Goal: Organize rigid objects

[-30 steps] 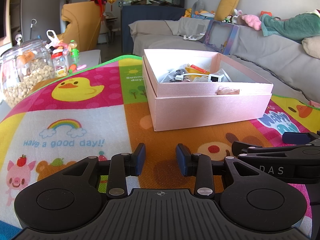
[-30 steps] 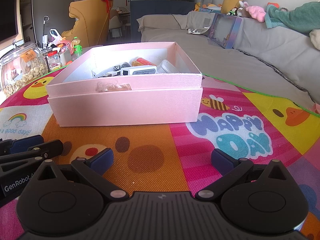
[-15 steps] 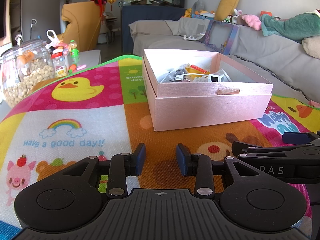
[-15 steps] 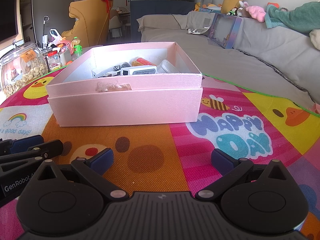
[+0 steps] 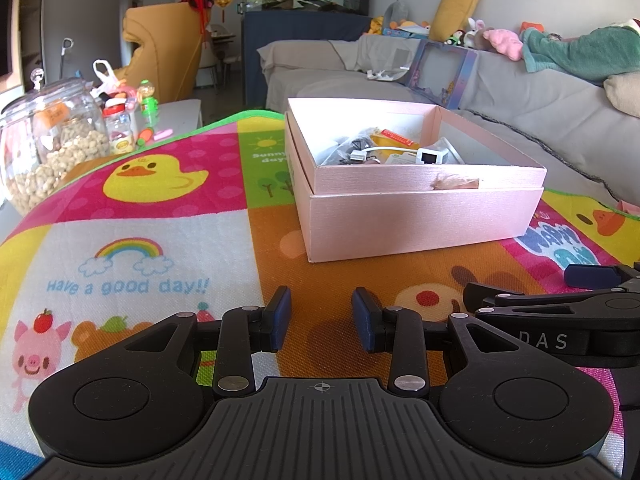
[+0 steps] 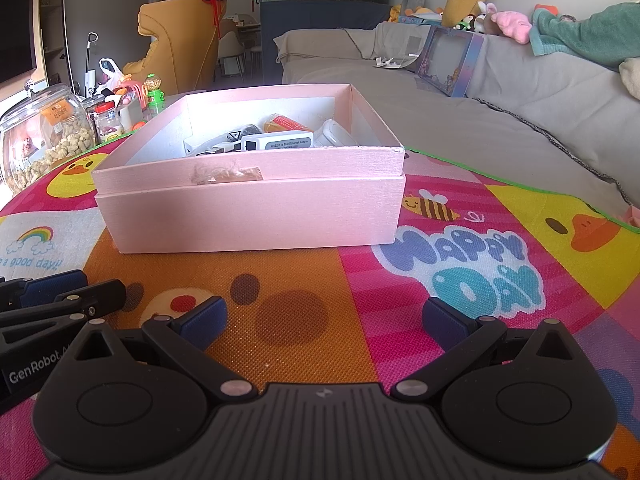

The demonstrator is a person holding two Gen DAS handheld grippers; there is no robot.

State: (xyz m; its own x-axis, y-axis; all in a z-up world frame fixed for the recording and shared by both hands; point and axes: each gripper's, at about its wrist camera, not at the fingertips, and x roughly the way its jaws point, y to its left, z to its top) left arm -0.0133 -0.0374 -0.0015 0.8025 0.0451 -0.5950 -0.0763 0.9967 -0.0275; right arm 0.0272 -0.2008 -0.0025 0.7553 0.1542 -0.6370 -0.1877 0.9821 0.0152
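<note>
A pink cardboard box (image 5: pixel 420 216) stands on the colourful play mat and also shows in the right wrist view (image 6: pixel 252 212). It holds several small items: a white adapter (image 6: pixel 280 142), an orange packet (image 6: pixel 284 122), cables and dark bits (image 5: pixel 352 146). My left gripper (image 5: pixel 322 318) rests low on the mat in front of the box, empty, its jaws a narrow gap apart. My right gripper (image 6: pixel 324 320) rests on the mat beside it, wide open and empty. Each gripper shows at the edge of the other's view.
A glass jar of snacks (image 5: pixel 48 148) and small bottles (image 5: pixel 120 128) stand at the mat's far left. A grey sofa (image 6: pixel 500 120) with toys and cushions runs along the right. The play mat (image 5: pixel 132 248) covers the surface.
</note>
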